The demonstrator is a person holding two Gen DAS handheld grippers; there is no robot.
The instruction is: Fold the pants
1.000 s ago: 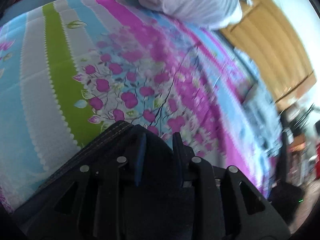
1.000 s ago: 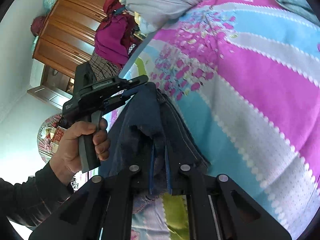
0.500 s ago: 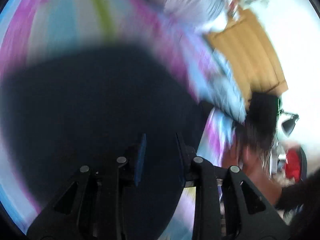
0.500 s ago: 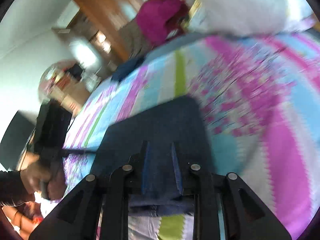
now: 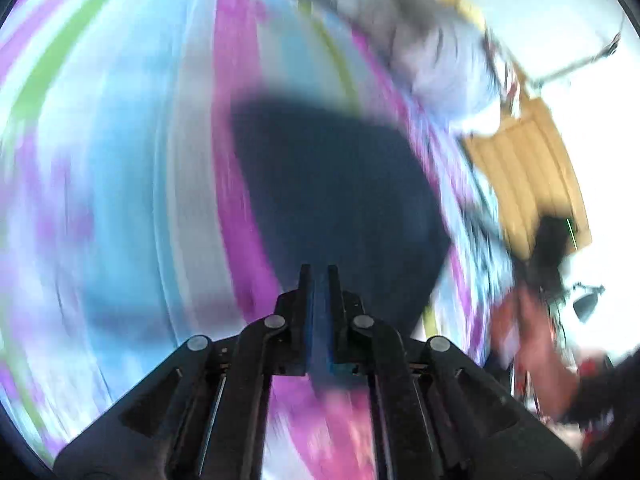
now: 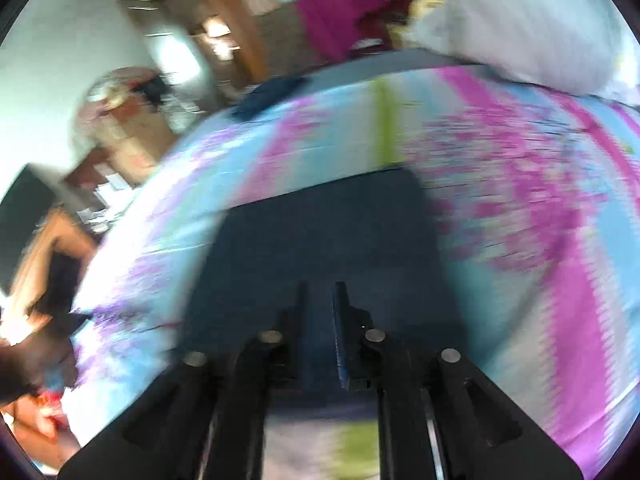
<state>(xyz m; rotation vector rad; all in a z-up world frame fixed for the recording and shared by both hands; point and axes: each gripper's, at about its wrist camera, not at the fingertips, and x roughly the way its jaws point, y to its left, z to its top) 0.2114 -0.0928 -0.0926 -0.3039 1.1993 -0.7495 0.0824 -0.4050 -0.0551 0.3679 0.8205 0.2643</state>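
The bed (image 6: 568, 288) fills both of my views, its sheet striped in pink, blue, white and green with a flower print, all smeared by motion blur. A pale pillow (image 6: 520, 24) lies at its far end.

The pants (image 6: 332, 248) lie on that sheet as a dark blue, roughly rectangular block, which I take to be already folded at least once. From the left wrist they show as a dark patch (image 5: 332, 188) just ahead of my fingers.

They look like denim to me: fairly heavy, limp yet thick, not slippery and not fragile. I expect stacked layers to hold a crease but to sag and slide apart if lifted by one layer alone. So I would pinch all layers together at a corner or folded edge, one corner per hand.

My left hand-held gripper (image 5: 318, 280) has just closed; its jaws are together with nothing visible between them, above the near edge of the cloth.

My right hand-held gripper (image 6: 320, 300) has its jaws slightly apart over the pants. The blur keeps me from telling whether any cloth sits between them, though I see none pinched.
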